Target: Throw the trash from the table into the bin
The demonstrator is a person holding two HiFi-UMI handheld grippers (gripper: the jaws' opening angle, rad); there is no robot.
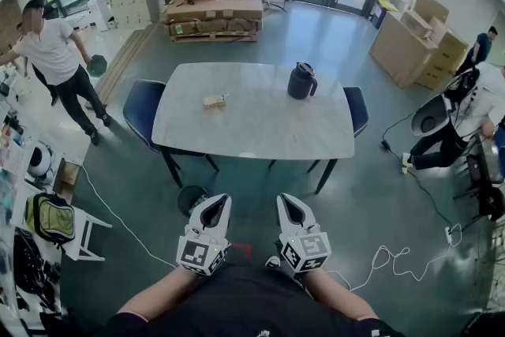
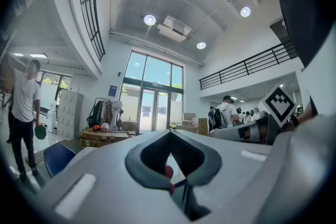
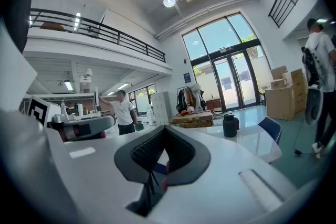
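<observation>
Left hand-held gripper (image 1: 214, 205) and right hand-held gripper (image 1: 289, 205) both have jaws closed on nothing, low by the body, well apart from the small crumpled tan paper scrap (image 1: 215, 100) on the white rounded tabletop (image 1: 252, 134), left of the black jug (image 1: 302, 80).

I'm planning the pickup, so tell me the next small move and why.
Probably step forward toward the table, leading with the left gripper. The crumpled brown trash lies on the tabletop's left half, well out of reach. Both the left gripper and the right gripper are held near the body, jaws together and empty.
</observation>
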